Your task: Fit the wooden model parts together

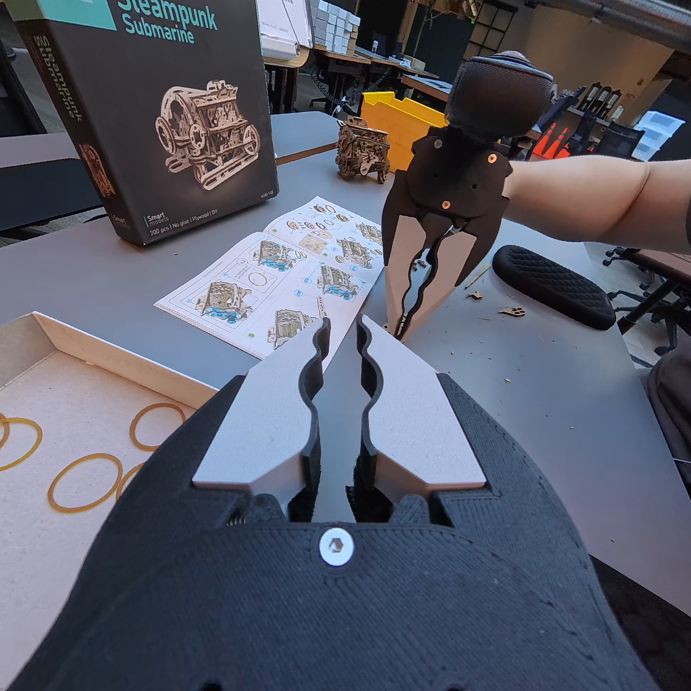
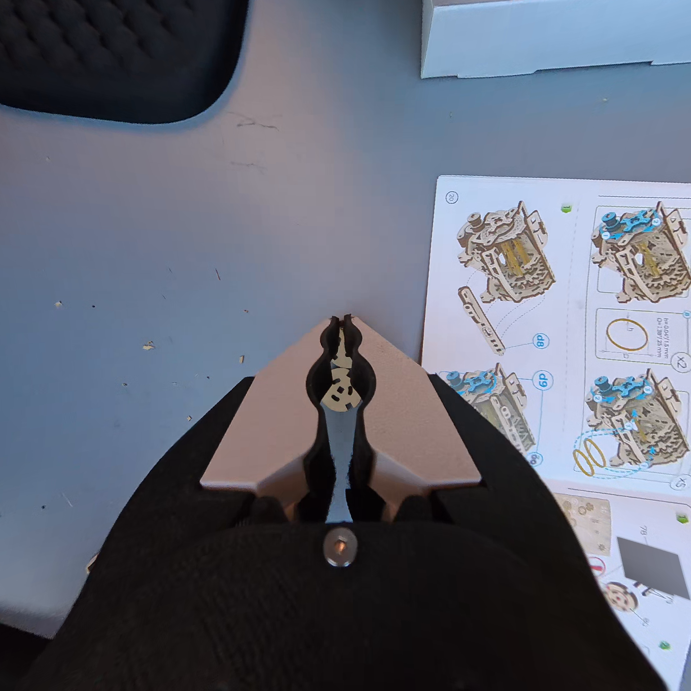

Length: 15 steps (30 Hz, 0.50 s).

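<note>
left black-and-grey gripper (image 1: 343, 329): spread, empty | right black-and-grey gripper (image 2: 341, 318): pinching flat round pale wooden part (image 2: 339, 396) | grey table (image 2: 224, 224) below

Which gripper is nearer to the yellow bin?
Right. The right gripper works the table past the booklet, toward the yellow bin; the left gripper hovers behind it, beside the tray.

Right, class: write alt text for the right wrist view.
The right hand-held gripper, pointing down at a grey table, is shut on a small flat wooden part. An open instruction booklet lies to its right, a black pad at top left.
</note>
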Available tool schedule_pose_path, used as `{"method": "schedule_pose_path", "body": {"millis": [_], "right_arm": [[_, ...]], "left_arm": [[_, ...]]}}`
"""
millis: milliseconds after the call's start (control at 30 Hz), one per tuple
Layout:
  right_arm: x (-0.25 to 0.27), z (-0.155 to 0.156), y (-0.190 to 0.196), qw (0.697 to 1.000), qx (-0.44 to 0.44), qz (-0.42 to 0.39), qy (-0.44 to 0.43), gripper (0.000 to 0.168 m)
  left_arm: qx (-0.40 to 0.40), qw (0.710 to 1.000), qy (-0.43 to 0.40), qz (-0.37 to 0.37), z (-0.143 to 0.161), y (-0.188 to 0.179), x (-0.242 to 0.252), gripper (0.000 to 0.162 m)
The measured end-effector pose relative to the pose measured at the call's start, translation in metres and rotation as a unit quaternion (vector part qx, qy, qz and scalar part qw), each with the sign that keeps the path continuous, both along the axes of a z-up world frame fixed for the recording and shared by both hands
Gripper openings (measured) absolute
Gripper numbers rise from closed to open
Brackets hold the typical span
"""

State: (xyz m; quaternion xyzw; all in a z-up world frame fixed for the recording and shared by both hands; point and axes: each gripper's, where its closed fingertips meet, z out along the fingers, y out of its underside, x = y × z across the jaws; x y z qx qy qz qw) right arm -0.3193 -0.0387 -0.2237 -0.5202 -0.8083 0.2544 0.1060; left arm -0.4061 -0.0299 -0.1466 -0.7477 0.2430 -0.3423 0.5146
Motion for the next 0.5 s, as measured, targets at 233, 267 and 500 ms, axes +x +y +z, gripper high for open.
{"method": "schedule_pose_path", "body": {"millis": [233,267,500], "right_arm": [[0.004,0.0021,0.0027,0.997,0.058,0.032,-0.026,0.01],[0.0043,0.0048,0.0027,0.995,0.08,0.045,-0.041,0.011],[0.0065,0.005,0.0052,0.964,0.186,0.1,-0.159,0.013]], "left_arm": [[-0.003,1.0,0.002,-0.001,-0.0019,0.0003,0.0006,0.013],[-0.004,1.0,0.003,-0.001,-0.0024,0.0003,0.0006,0.012],[-0.002,1.0,0.004,0.001,-0.001,0.0002,-0.0003,0.012]]}}
